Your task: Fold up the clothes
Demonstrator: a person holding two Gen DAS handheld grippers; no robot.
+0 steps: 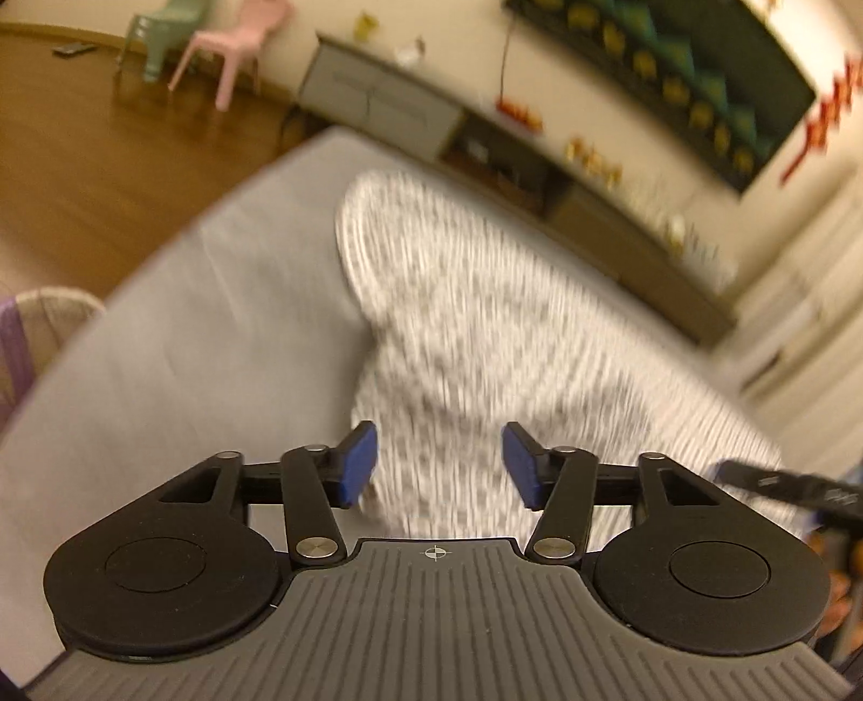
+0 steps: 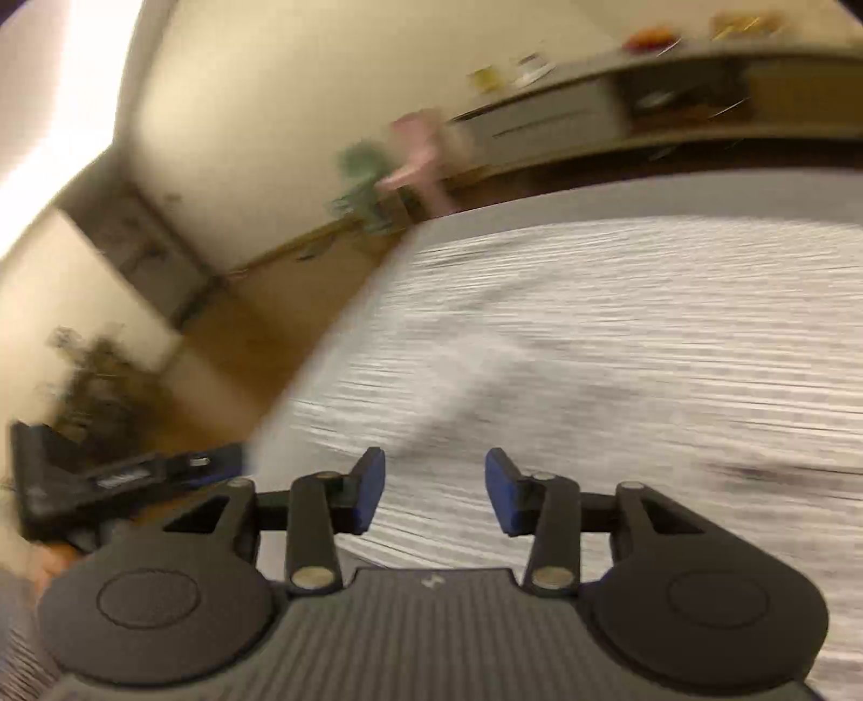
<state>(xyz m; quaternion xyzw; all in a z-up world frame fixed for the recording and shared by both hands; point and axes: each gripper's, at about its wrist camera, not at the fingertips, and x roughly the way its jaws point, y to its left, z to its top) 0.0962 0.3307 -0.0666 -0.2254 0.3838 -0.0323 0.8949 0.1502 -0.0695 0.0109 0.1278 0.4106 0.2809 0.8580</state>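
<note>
A white-and-grey patterned garment (image 1: pixel 485 334) lies spread on a grey surface (image 1: pixel 216 302), blurred by motion. My left gripper (image 1: pixel 439 464) is open and empty, hovering over the garment's near part. In the right wrist view the same garment (image 2: pixel 620 334) fills the middle and right. My right gripper (image 2: pixel 436 490) is open and empty just above it. The other gripper shows at the left edge of the right wrist view (image 2: pixel 124 477) and at the right edge of the left wrist view (image 1: pixel 793 488).
A wooden floor (image 1: pixel 91 162) lies beyond the grey surface. A pink chair (image 1: pixel 237 48) and a green chair (image 1: pixel 167 32) stand far off. A low cabinet (image 1: pixel 377 97) runs along the wall. A basket (image 1: pixel 48 313) sits at the left.
</note>
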